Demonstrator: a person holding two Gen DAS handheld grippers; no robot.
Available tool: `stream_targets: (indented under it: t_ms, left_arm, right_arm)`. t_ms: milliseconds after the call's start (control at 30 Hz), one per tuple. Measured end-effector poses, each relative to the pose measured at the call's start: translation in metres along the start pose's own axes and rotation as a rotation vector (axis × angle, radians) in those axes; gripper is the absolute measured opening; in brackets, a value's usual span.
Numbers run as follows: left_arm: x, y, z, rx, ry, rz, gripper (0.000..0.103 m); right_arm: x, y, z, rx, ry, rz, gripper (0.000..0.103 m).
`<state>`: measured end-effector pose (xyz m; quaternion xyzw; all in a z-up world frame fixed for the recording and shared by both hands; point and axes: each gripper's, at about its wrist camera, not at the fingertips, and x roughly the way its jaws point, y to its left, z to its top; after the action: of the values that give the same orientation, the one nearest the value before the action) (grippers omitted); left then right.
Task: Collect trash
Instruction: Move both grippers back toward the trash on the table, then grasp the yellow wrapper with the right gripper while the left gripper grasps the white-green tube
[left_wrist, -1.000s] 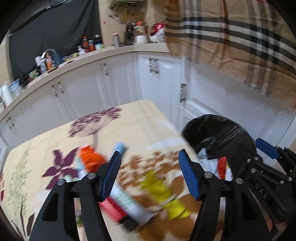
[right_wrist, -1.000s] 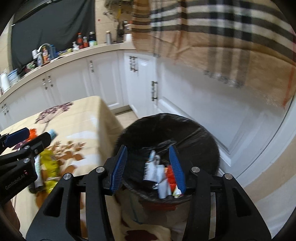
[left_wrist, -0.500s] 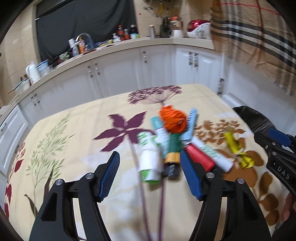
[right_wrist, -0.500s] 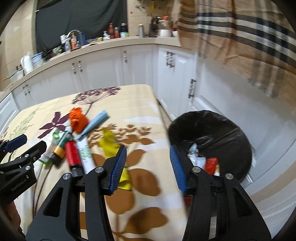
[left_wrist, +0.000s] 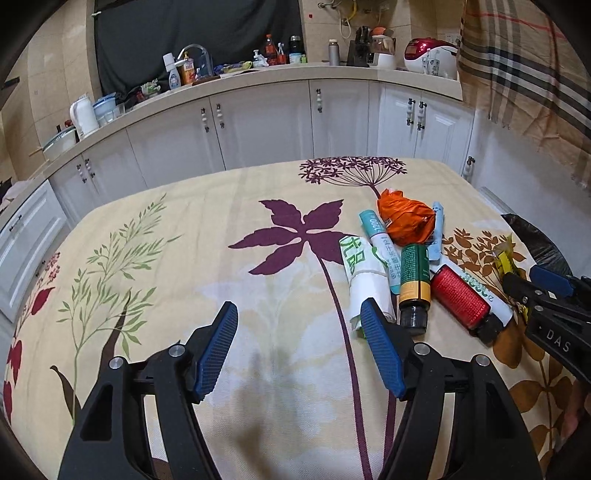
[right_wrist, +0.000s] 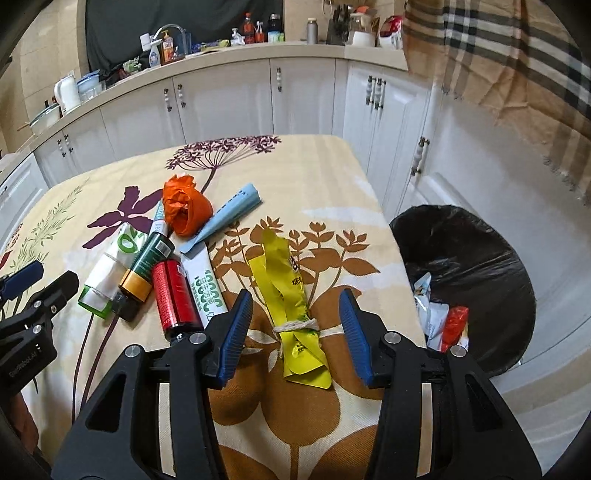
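Trash lies in a heap on the flowered tablecloth (left_wrist: 184, 266): an orange crumpled bag (left_wrist: 404, 221) (right_wrist: 186, 208), a green bottle (left_wrist: 414, 277) (right_wrist: 146, 266), a red bottle (left_wrist: 460, 295) (right_wrist: 173, 295), a white tissue pack (left_wrist: 365, 273) (right_wrist: 107, 269), white tubes (right_wrist: 205, 284), a blue wrapper (right_wrist: 229, 212) and a yellow wrapper (right_wrist: 291, 299). My left gripper (left_wrist: 299, 347) is open and empty, left of the heap. My right gripper (right_wrist: 295, 332) is open, with the yellow wrapper lying between its fingers. The black-lined bin (right_wrist: 472, 258) stands right of the table and holds some trash.
White kitchen cabinets (left_wrist: 258, 122) and a cluttered counter (left_wrist: 229, 70) run behind the table. A plaid cloth (right_wrist: 498, 51) hangs at the right above the bin. The table's right edge (right_wrist: 388, 229) borders the bin.
Both grippers have swung left from the bin to over the table. The left one now faces bare cloth beside the heap; the right one now straddles the yellow wrapper.
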<state>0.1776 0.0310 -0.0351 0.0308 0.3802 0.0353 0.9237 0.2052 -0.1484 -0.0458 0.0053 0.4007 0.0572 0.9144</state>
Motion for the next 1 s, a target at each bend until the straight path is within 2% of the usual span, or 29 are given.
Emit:
stream_targets:
  t_ms: [100,167,200,233,700,1000]
  left_arm:
    - [0.001,-0.001,0.001,0.000,0.000,-0.009,0.067]
    - [0.001,-0.002,0.001,-0.002,0.003,-0.018,0.067]
    - [0.002,-0.002,0.002,-0.003,0.005,-0.025,0.067]
    - [0.002,-0.002,0.002,-0.003,0.005,-0.028,0.067]
    - [0.023,-0.015,0.013,0.016,0.039,-0.091,0.067]
    - [0.023,-0.021,0.015,0.034,0.040,-0.138,0.056]
  right_arm:
    - [0.005,-0.002,0.000,0.009,0.025,0.003,0.047]
    - [0.007,-0.002,-0.001,0.009,0.037,0.011,0.038]
    - [0.009,-0.003,-0.001,0.007,0.046,0.019,0.025]
    - [0.010,-0.002,-0.001,0.001,0.048,0.019,0.024]
    - [0.002,-0.002,-0.003,-0.006,0.018,0.024,0.024]
    - [0.002,-0.003,-0.002,-0.003,0.016,0.027,0.024]
